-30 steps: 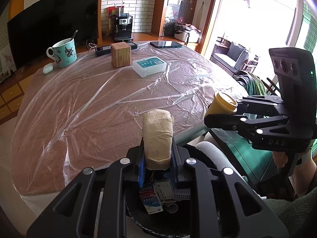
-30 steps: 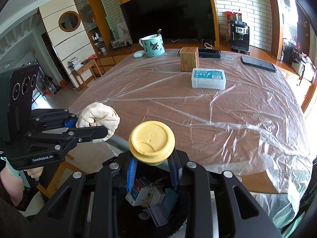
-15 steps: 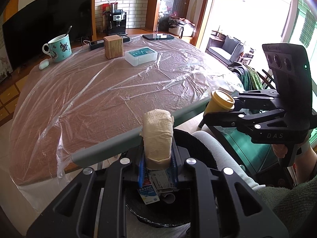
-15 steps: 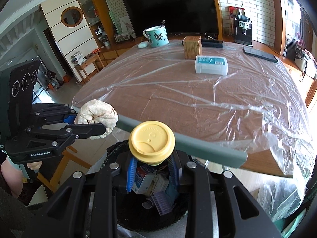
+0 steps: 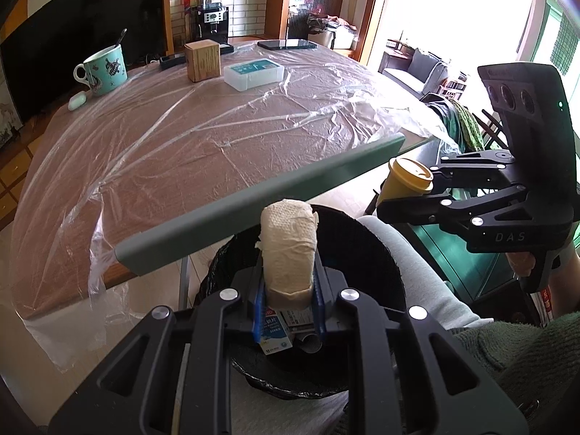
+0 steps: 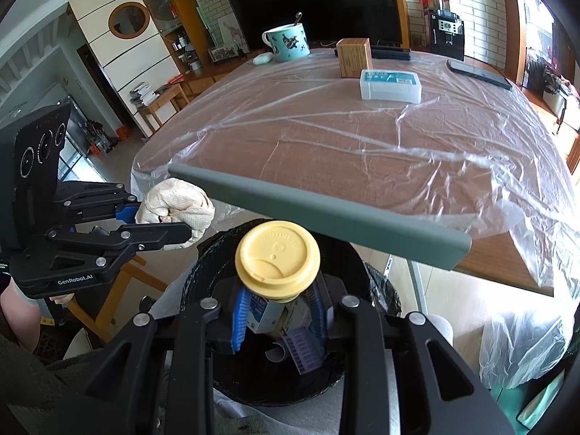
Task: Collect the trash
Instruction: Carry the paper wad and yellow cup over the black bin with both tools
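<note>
I am holding the left gripper (image 5: 288,290) clamped on a crumpled paper towel (image 5: 288,250), which is sticking upright from between the jaws just above the black trash bin (image 5: 380,250). I am holding the right gripper (image 6: 277,308) clamped on a paper cup with a yellow lid (image 6: 277,259), hanging over the same bin, lid facing the camera. Cartons and small packaging are lying in the bin under both loads. The bin is sitting below the near edge of the table (image 5: 181,152), behind a grey bar (image 6: 319,214) that is running along that edge. Plastic sheeting is covering the tabletop. Along the far edge a teal mug (image 6: 288,42), a wooden box (image 6: 354,57) and a clear plastic case (image 6: 390,85) are standing.
</note>
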Demonstrator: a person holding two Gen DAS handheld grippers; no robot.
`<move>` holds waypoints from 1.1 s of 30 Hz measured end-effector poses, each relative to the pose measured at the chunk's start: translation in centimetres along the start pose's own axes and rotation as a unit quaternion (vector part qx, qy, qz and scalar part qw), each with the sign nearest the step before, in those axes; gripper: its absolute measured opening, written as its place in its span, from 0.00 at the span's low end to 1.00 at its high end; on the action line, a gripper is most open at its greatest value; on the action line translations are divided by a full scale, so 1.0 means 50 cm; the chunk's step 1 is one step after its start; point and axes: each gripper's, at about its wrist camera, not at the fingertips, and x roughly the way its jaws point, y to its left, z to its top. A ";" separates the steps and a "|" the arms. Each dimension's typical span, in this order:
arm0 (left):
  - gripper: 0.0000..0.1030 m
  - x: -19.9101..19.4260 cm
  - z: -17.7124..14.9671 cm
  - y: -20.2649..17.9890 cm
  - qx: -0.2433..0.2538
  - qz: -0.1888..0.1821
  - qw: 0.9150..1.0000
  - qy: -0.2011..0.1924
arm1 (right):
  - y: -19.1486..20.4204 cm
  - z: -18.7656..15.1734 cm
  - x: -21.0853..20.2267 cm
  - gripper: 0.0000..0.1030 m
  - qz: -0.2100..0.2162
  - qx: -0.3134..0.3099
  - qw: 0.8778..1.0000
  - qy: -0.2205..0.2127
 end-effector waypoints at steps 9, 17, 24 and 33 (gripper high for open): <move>0.22 0.022 -0.021 -0.003 -0.002 -0.001 1.000 0.020 | 0.000 -0.020 0.019 0.28 0.001 0.003 1.000 0.016; 0.22 0.038 -0.033 -0.008 0.003 0.001 0.999 0.032 | 0.001 -0.031 0.032 0.28 -0.002 0.003 1.000 0.025; 0.22 0.052 -0.041 -0.010 0.005 0.004 0.999 0.042 | 0.000 -0.037 0.049 0.28 -0.011 -0.002 0.999 0.034; 0.22 0.076 -0.054 -0.009 0.007 0.008 0.998 0.057 | -0.002 -0.043 0.073 0.28 -0.014 0.000 0.999 0.047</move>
